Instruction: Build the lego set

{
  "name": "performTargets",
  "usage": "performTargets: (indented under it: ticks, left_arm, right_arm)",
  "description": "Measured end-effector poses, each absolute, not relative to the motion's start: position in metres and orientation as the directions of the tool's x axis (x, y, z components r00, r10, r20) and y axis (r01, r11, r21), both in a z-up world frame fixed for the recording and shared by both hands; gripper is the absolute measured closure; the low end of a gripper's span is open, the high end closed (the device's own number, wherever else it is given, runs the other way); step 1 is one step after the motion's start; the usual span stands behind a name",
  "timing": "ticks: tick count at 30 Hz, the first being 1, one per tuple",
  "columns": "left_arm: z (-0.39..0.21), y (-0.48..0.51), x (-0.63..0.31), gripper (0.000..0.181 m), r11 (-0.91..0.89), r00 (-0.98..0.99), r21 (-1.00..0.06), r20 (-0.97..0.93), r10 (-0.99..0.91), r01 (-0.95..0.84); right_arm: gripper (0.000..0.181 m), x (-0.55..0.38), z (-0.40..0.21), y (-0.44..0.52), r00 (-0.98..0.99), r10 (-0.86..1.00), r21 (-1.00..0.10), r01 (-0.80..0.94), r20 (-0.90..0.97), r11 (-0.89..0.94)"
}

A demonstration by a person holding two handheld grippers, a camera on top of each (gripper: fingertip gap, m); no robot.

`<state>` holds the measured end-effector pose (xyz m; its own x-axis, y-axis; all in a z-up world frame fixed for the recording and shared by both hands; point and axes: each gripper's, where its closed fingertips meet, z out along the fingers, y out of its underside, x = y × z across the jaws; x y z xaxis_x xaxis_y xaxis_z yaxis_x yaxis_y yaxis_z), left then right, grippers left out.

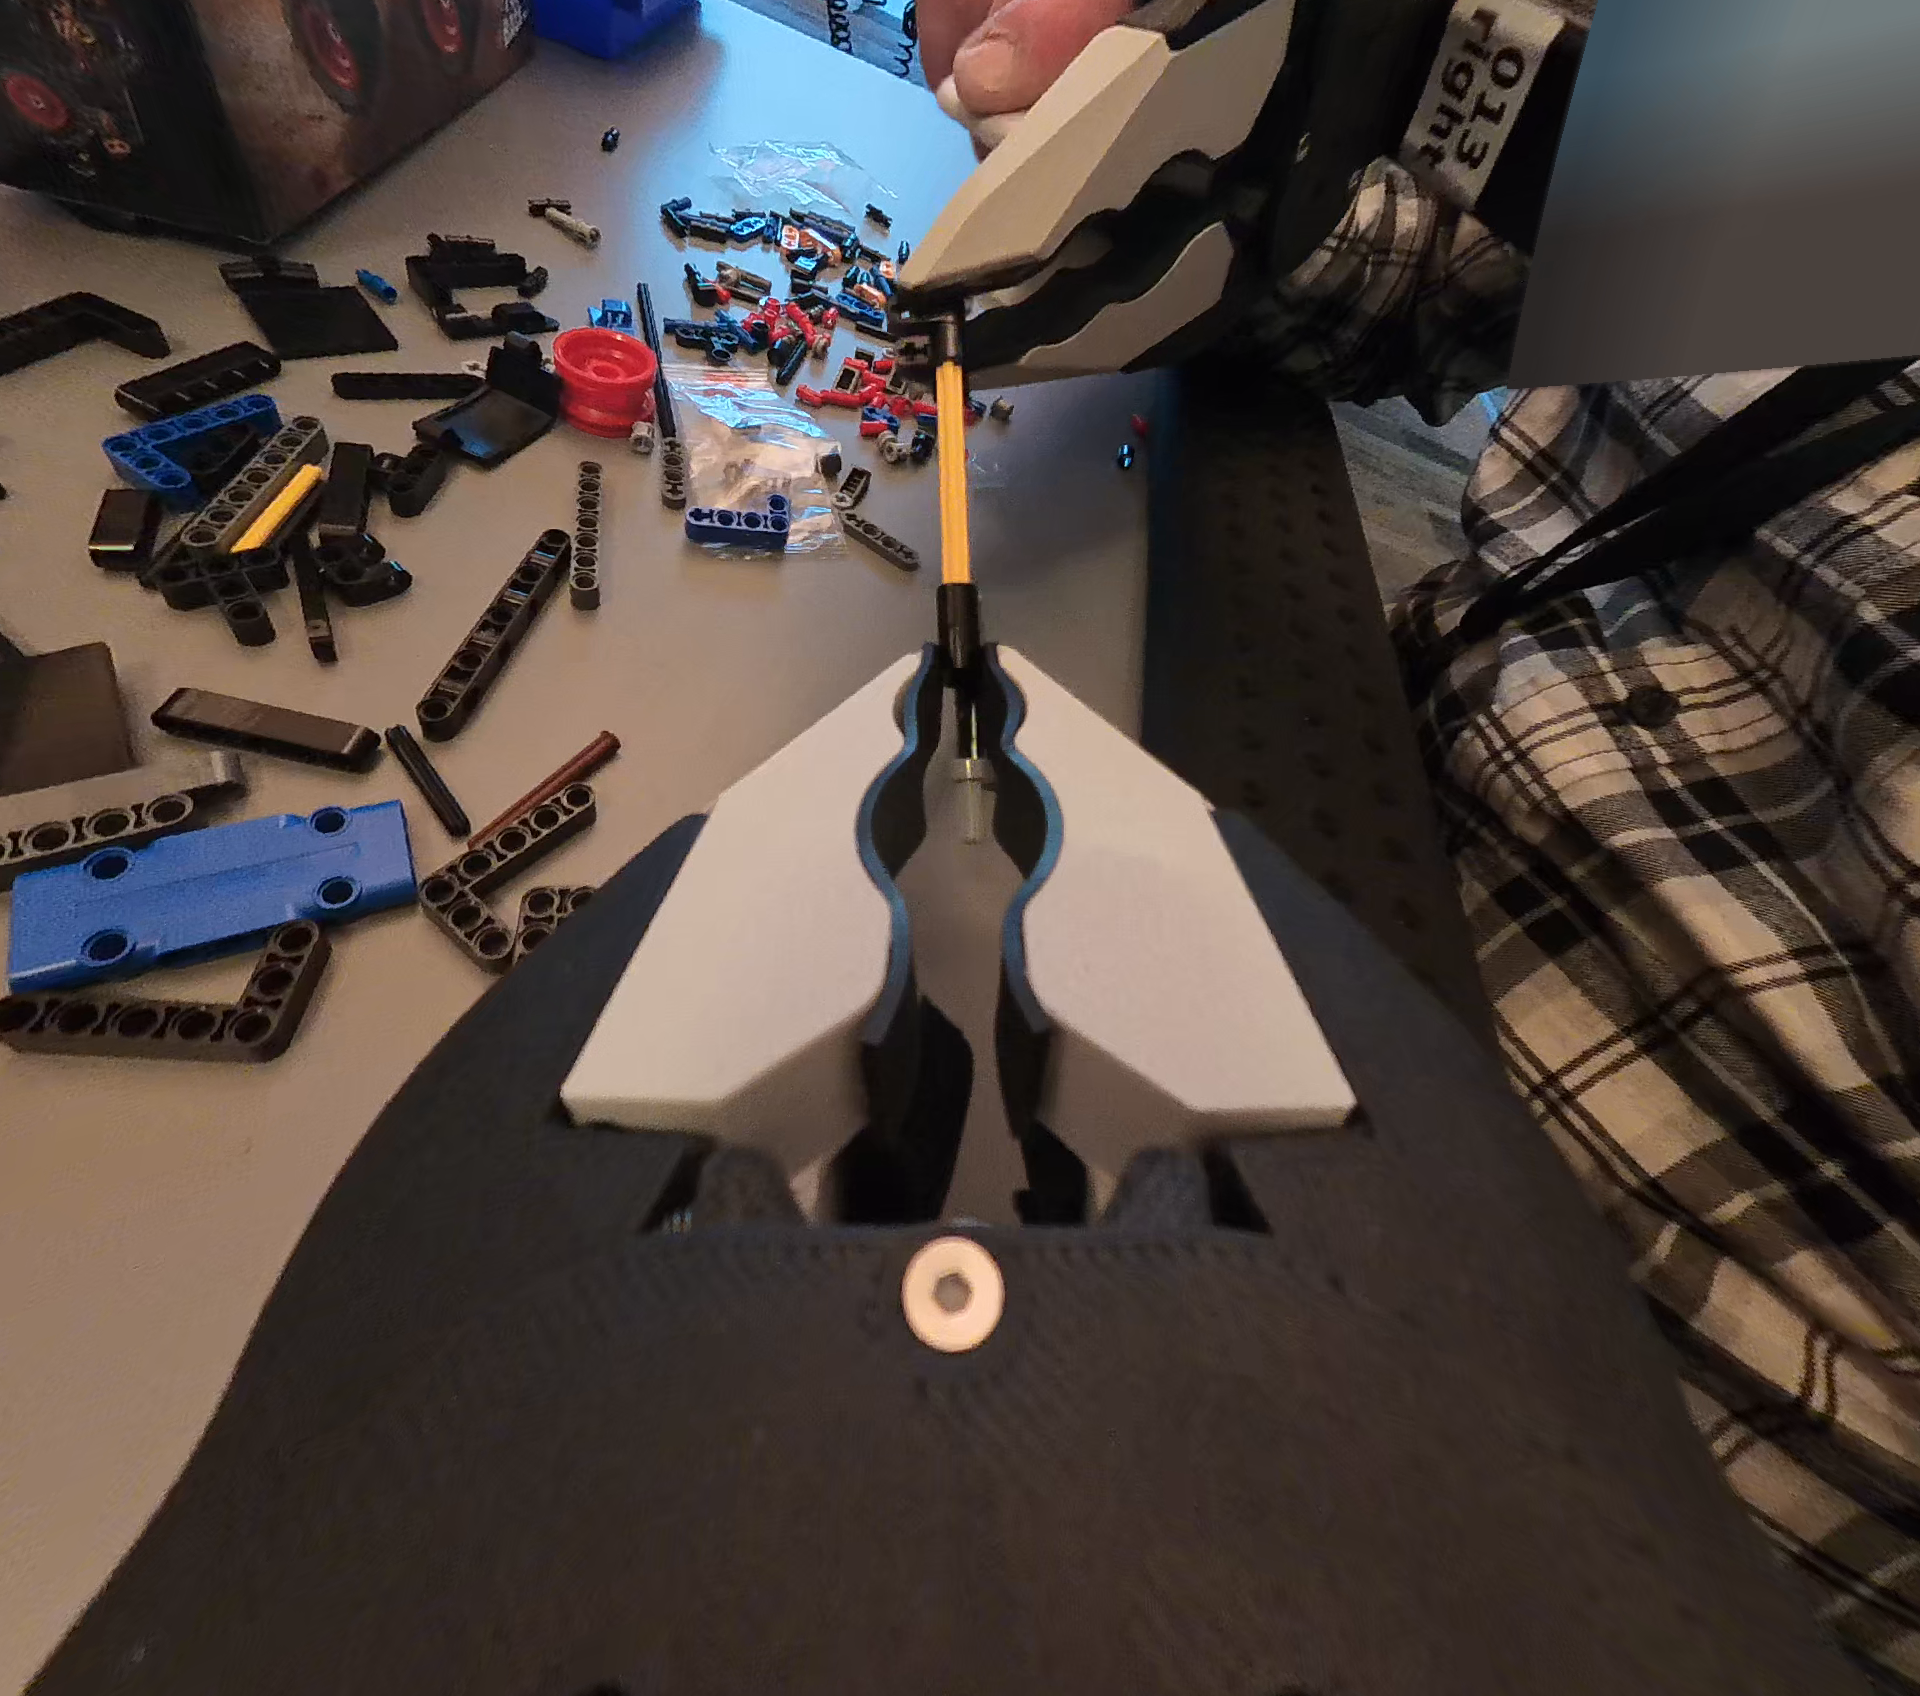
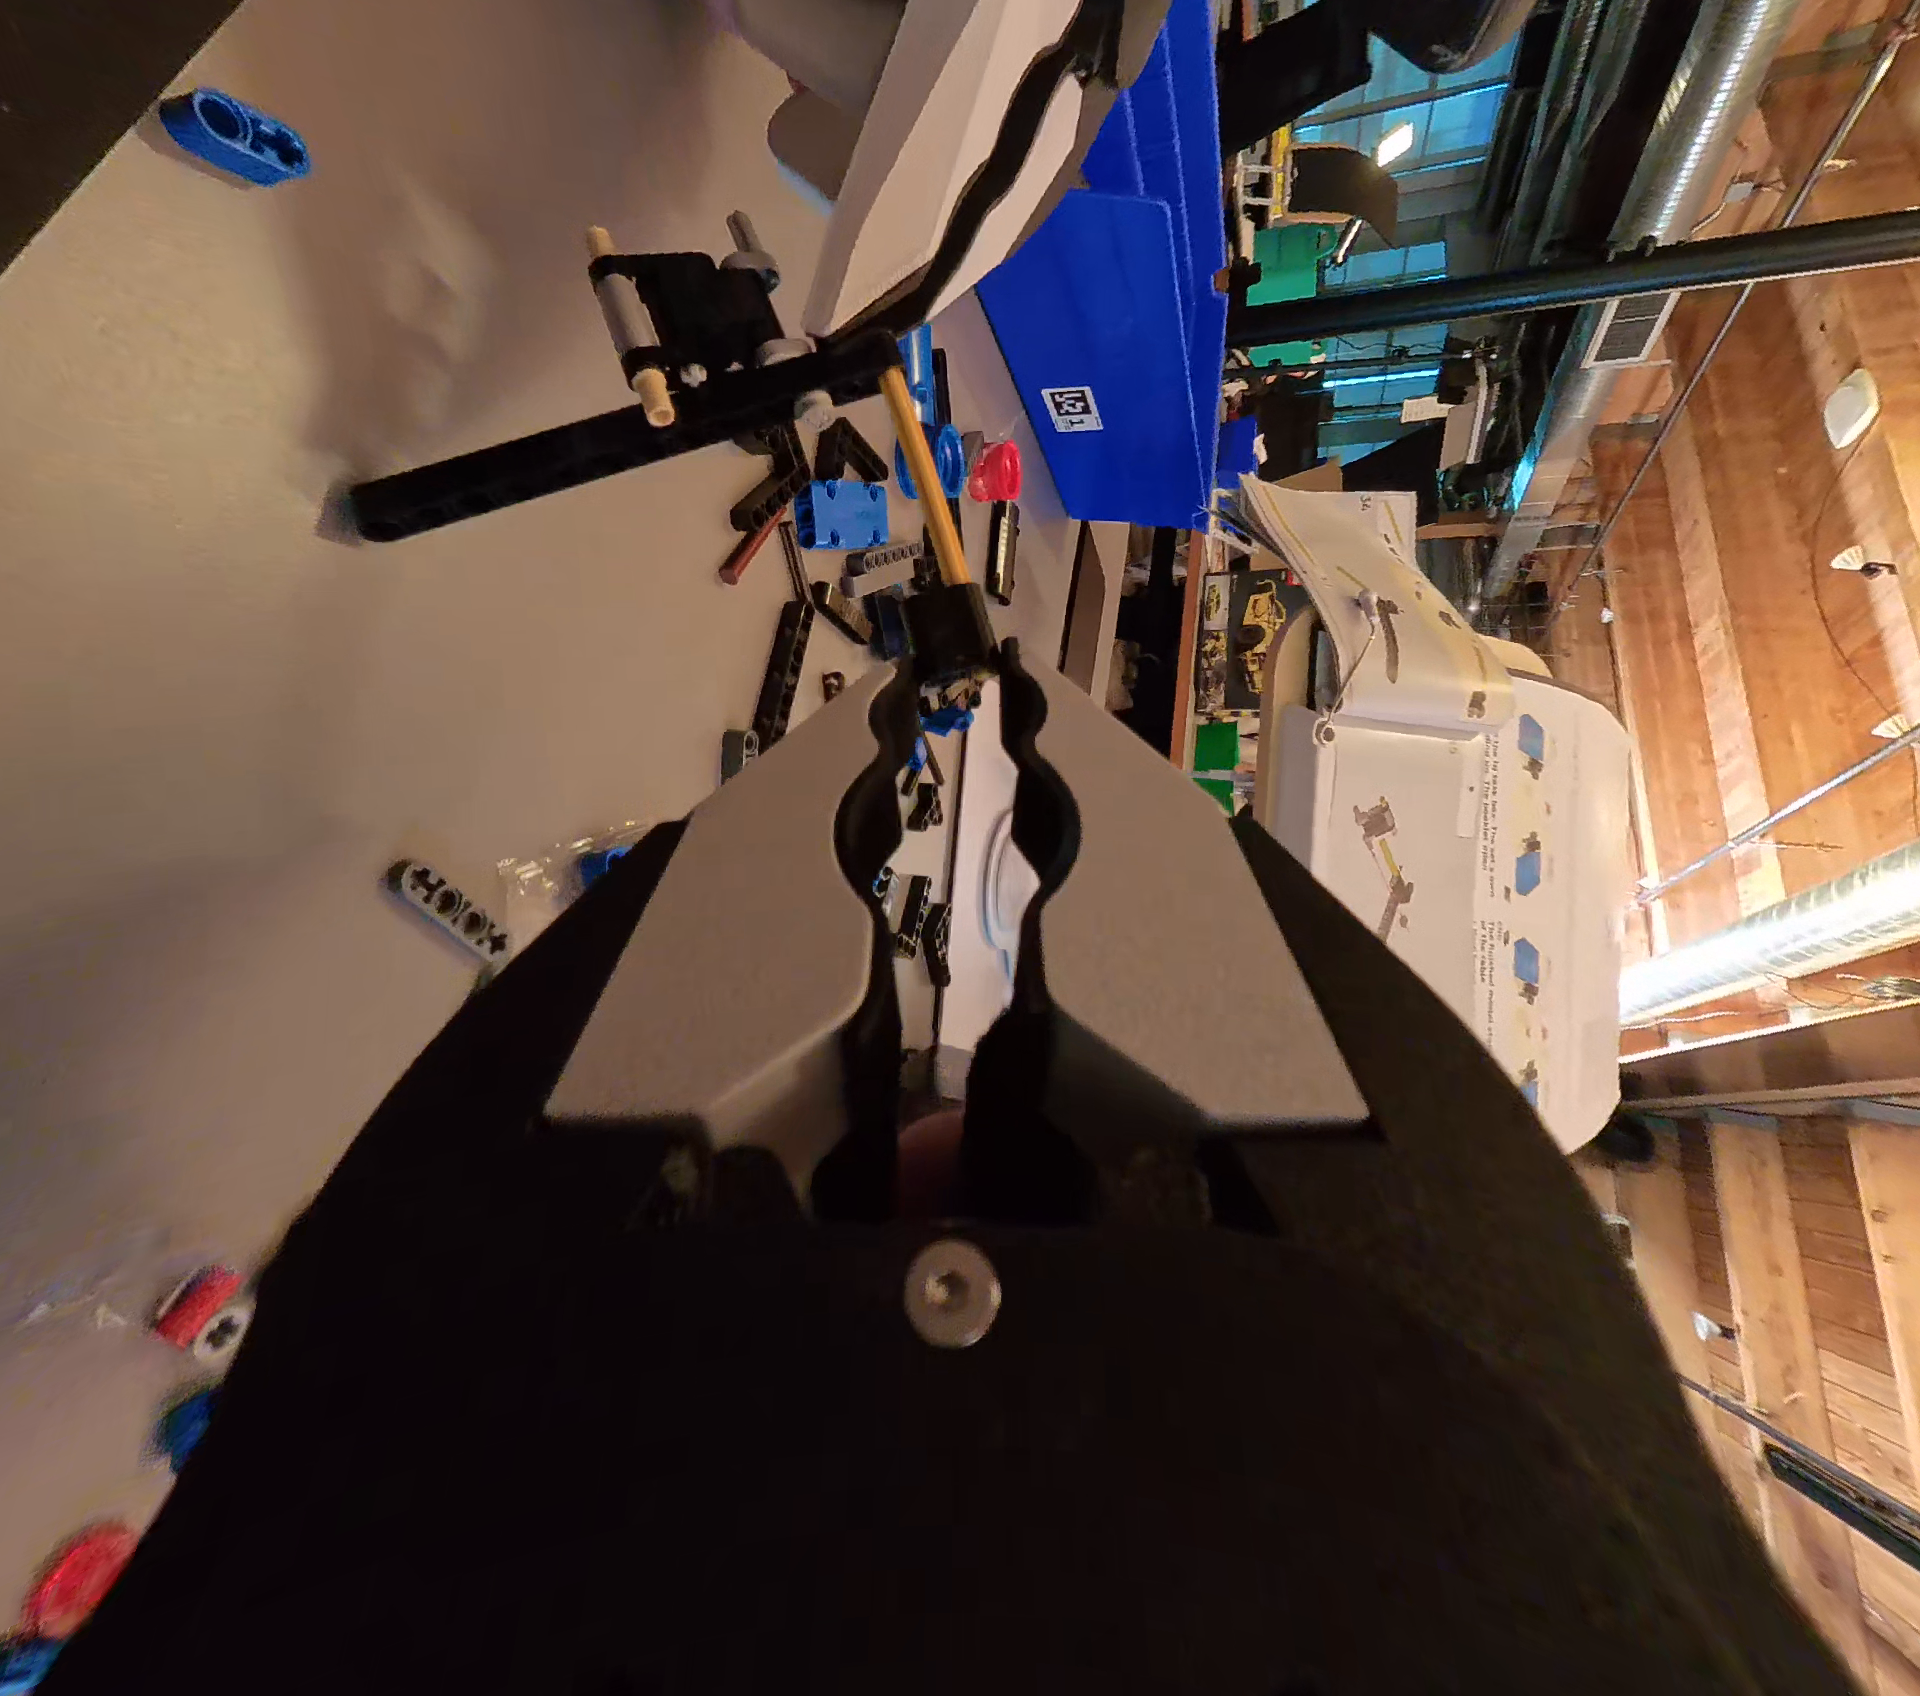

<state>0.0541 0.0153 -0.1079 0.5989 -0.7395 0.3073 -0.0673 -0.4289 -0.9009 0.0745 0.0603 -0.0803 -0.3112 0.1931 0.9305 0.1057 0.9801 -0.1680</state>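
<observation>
Overhead, one yellow axle (image 1: 953,483) spans between my two grippers. Left gripper (image 1: 958,659) is nearly closed, pinching the axle's black end piece; right gripper (image 2: 951,675) likewise clamps the opposite black connector (image 2: 945,633). One red wheel (image 1: 603,381) lies among loose parts on the table (image 1: 727,638).

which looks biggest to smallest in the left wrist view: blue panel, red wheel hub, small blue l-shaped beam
1. blue panel, though it lies nearest the camera
2. red wheel hub
3. small blue L-shaped beam, close to the hub, so that order is unsure
</observation>
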Motion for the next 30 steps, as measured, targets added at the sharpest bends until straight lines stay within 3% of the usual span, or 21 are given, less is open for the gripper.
performTargets:
  ticks: [8, 17, 30]
  left_arm:
    - [-0.119, 0.020, 0.057, 0.177, -0.428, 0.643, -0.892, 0.242, -0.727, -0.147]
    - [-0.116, 0.025, 0.063, 0.176, -0.386, 0.677, -0.905, 0.173, -0.716, -0.178]
    - [-0.118, 0.025, 0.066, 0.177, -0.394, 0.678, -0.900, 0.173, -0.714, -0.186]
  right_arm:
    - [0.168, 0.069, -0.077, 0.061, -0.338, 0.144, -0.105, 0.132, 0.930, 0.986]
    - [0.165, 0.069, -0.076, 0.069, -0.333, 0.278, -0.211, 0.225, 0.901, 0.951]
    - [0.168, 0.071, -0.080, 0.069, -0.349, 0.089, -0.003, 0.239, 0.933, 0.971]
